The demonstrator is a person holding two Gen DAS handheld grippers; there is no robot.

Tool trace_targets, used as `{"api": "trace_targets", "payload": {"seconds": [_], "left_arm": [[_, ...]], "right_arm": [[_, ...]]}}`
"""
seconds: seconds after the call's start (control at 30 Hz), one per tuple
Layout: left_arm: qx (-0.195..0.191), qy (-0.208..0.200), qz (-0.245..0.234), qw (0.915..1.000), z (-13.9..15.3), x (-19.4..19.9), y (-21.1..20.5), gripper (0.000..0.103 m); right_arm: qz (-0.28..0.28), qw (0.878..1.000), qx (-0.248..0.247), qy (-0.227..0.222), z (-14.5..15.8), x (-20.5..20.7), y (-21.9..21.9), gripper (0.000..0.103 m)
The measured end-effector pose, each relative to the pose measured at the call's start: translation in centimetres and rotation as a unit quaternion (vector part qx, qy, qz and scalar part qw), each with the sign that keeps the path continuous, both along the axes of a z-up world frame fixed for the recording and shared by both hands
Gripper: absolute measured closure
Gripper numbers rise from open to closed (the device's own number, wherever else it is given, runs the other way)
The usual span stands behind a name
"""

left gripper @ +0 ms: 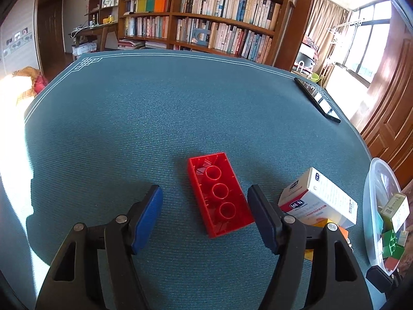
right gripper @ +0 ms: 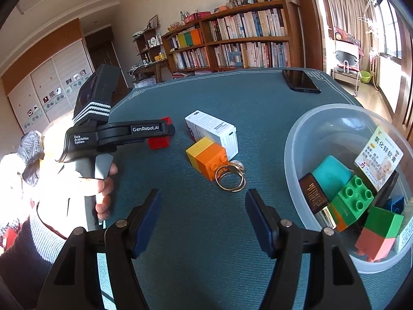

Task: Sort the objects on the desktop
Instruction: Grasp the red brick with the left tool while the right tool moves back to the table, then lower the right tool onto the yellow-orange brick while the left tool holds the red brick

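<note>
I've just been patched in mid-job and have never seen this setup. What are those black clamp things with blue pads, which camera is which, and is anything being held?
A person holds two hand-held grippers, each with its own camera. The left camera shows the left gripper, open around a red brick lying studs-down on the green table mat, not clamped. The right camera shows the right gripper, open and empty. Ahead lie a white box, an orange-yellow brick, gold rings, and a phone. The clear bowl already holds sorted items.

Sunlit room, wooden bookshelf
</note>
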State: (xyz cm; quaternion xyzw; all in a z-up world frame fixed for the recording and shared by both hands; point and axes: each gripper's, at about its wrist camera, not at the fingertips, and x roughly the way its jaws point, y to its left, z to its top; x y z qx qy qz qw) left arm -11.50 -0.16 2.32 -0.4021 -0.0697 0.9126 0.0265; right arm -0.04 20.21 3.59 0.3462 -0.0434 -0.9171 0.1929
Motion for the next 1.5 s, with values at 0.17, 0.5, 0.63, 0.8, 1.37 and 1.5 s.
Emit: {"api": "trace_targets", "payload": {"seconds": [0.17, 0.5, 0.63, 0.8, 1.37, 1.5], "left_arm": [[-0.005, -0.002, -0.015, 0.9999, 0.1, -0.1, 0.4, 0.066], [0.002, 0.018, -0.004, 0.9998, 1.9, 0.7, -0.1, 0.066], [0.011, 0.017, 0.005, 0.9998, 2.1, 0.8, -0.7, 0.066], [0.022, 0.017, 0.012, 0.9995, 2.1, 0.8, -1.3, 0.066], [0.032, 0.014, 0.019, 0.9992, 2.0, 1.0, -2.0, 0.066], [0.032, 0.012, 0.018, 0.9993, 1.9, 1.0, -1.9, 0.066]], "right_arm": [[0.003, 1.000, -0.002, -0.012, 0.2, -0.6, -0.3, 0.032], [0.003, 1.000, 0.019, -0.005, 1.1, -0.8, -1.0, 0.032], [0.013, 0.999, 0.031, -0.006, 1.2, -1.7, -1.6, 0.032], [0.017, 0.999, 0.036, -0.020, 0.4, -3.8, -2.4, 0.032], [-0.002, 0.996, 0.091, -0.020, -1.5, -7.7, -4.7, 0.033], [0.003, 0.993, 0.118, -0.005, -1.7, -7.3, -5.4, 0.051]]}}
